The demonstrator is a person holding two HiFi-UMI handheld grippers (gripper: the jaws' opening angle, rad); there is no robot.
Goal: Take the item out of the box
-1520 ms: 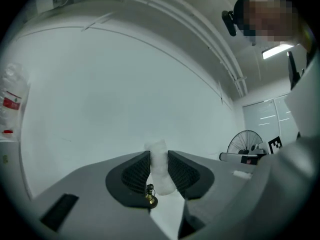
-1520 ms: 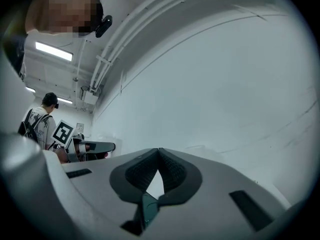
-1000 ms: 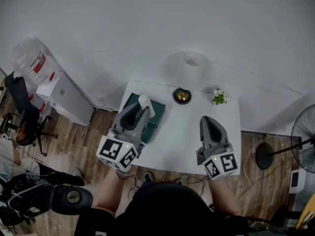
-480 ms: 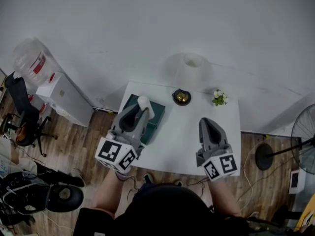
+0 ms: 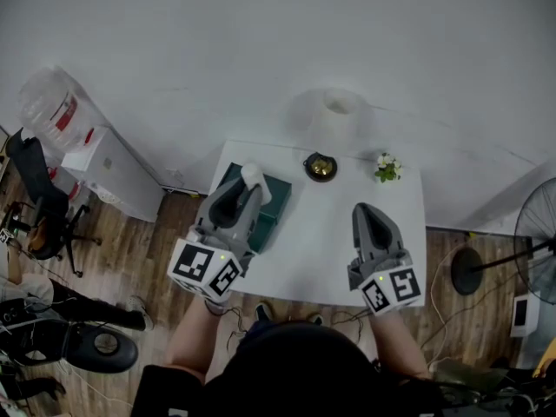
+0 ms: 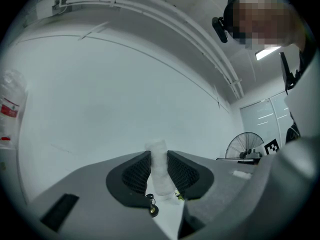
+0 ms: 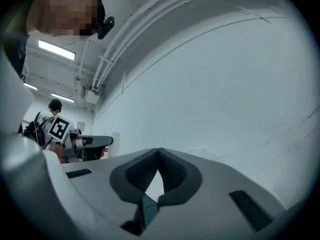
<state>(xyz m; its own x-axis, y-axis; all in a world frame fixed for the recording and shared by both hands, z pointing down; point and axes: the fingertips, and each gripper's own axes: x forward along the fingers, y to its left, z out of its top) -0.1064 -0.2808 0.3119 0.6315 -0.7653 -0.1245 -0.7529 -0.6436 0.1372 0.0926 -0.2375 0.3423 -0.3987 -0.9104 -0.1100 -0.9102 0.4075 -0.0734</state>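
Left tool (image 6: 159, 168) clamped on the tissue (image 6: 158, 154): soft, crumpled white paper, standing upright between the ribbed pads. It sits over the top of the dark green box (image 5: 274, 205) on the left of the white surface (image 5: 321, 233). My right tool (image 5: 367, 210) is fully closed and empty, over the right side. Versus a second ago, tools and tissue are unmoved. Round dark bowl (image 5: 321, 168) at the far edge, contents unclear.

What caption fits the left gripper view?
Left gripper pinching a white tissue upright between its jaws.
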